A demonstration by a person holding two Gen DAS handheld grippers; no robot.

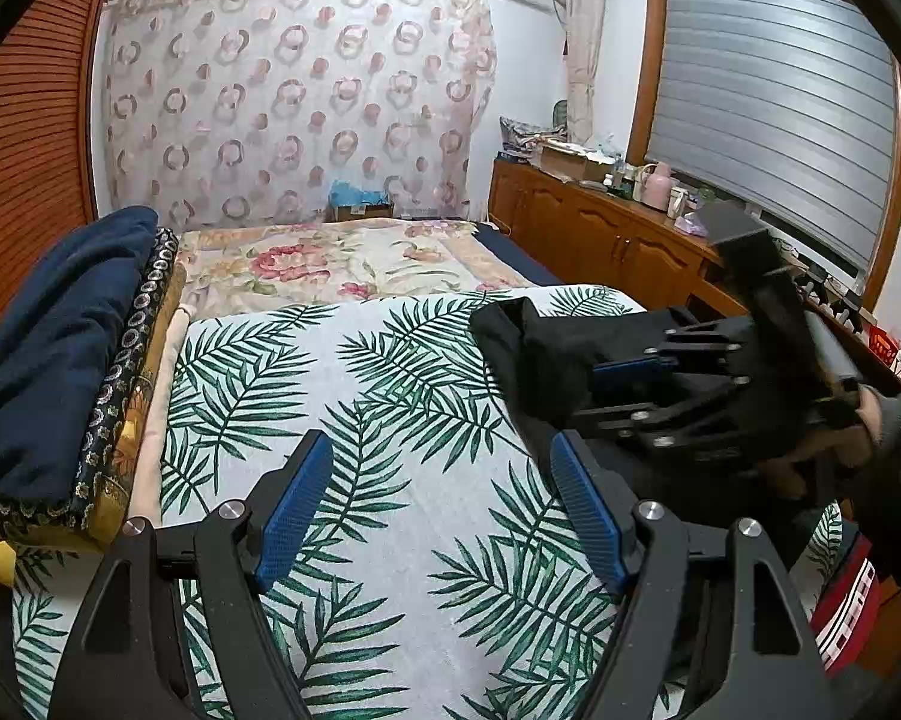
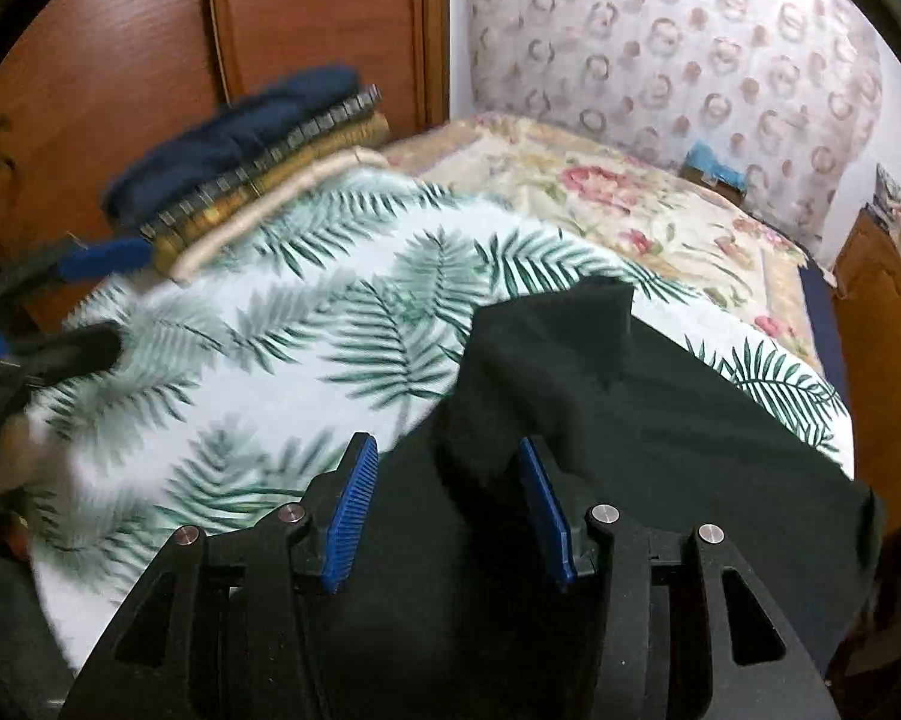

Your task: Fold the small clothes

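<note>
A black garment (image 2: 630, 420) lies rumpled on the right side of the palm-leaf sheet (image 1: 360, 420); it also shows in the left wrist view (image 1: 540, 342). My right gripper (image 2: 444, 516) is open, its blue pads either side of a raised fold of the black cloth, not closed on it. In the left wrist view the right gripper (image 1: 624, 384) sits over the garment. My left gripper (image 1: 438, 504) is open and empty above the bare leaf sheet, left of the garment. It shows blurred at the left edge of the right wrist view (image 2: 60, 300).
A stack of folded fabrics (image 1: 72, 360), navy on top, sits at the bed's left edge by the wooden wardrobe (image 1: 24, 150). A floral quilt (image 1: 330, 264) covers the far bed. A wooden cabinet (image 1: 600, 234) with clutter runs along the right under the window.
</note>
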